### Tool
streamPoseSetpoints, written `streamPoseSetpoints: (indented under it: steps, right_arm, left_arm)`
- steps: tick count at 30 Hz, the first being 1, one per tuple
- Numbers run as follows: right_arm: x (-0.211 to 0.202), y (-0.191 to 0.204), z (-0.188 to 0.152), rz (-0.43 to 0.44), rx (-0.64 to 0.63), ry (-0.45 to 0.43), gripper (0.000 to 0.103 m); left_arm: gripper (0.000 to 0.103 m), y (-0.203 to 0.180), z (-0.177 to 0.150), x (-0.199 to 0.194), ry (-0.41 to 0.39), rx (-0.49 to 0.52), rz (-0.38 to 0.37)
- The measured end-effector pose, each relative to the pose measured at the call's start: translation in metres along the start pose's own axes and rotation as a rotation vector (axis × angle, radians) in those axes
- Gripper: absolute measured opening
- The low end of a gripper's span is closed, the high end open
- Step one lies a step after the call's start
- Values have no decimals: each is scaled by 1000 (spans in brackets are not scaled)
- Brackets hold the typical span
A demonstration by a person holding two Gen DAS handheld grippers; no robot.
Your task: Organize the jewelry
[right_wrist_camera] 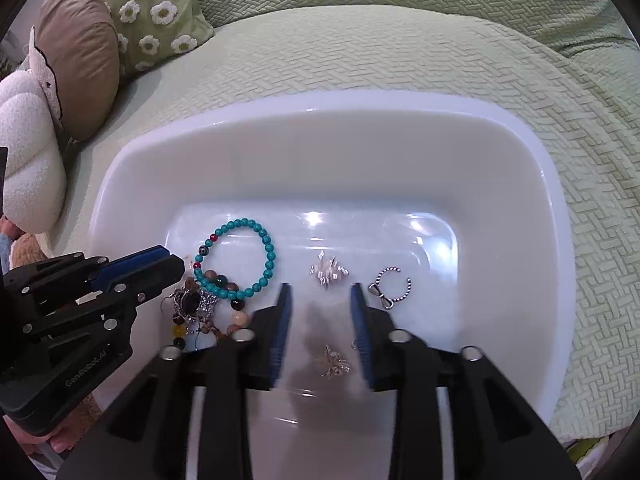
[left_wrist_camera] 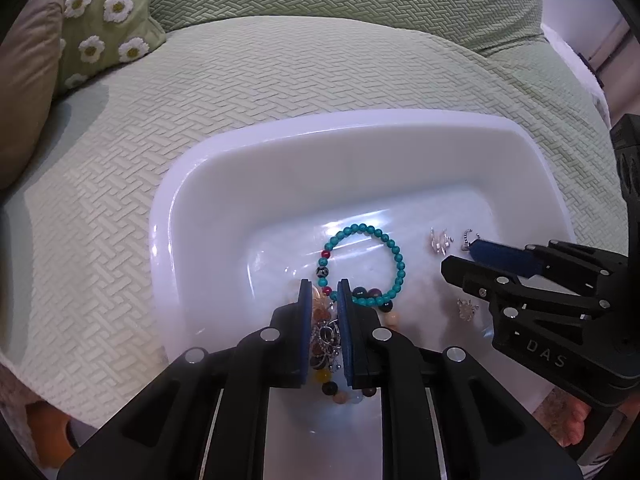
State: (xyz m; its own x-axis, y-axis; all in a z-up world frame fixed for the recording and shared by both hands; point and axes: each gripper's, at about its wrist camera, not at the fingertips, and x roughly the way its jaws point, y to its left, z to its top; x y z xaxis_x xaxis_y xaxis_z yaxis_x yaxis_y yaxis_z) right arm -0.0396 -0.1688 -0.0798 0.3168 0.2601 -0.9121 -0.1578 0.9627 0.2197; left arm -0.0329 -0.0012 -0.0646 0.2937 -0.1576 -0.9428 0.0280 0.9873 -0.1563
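1. Pale green woven bedspread (right_wrist_camera: 360,60) — covers the whole surface.
2. Green daisy cushion (right_wrist_camera: 152,12) at the far left.
3. Brown cushion (right_wrist_camera: 76,56) beside it — white plush cushion (right_wrist_camera: 28,160) nearer.

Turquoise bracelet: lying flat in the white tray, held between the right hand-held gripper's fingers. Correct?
Not quite. The turquoise bracelet does lie flat in the white tray, but the right hand-held gripper stands open beside it, with nothing held, as the right wrist view shows.
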Motion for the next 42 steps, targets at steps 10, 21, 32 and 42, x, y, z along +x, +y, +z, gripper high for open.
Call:
streamPoseSetpoints:
  steps: [10,21,32,42]
  right_arm:
    - [-61,-8,-18,-14,-9,-164,80]
    - [-54,-3,-65,-31,-60,-206,87]
    - [-52,1,-74,-78,-109,-237,89]
    - [-46,-4,-73,-42,-89,-214,89]
  left_arm:
    - [86,-3,-7,-63,-171,38,10]
    - [86,-2,-39,-57,-234,-10,73]
    - [88,-20,-50,-46,-241,62,128]
    - [88,-27,-51,-37,-220,100,151]
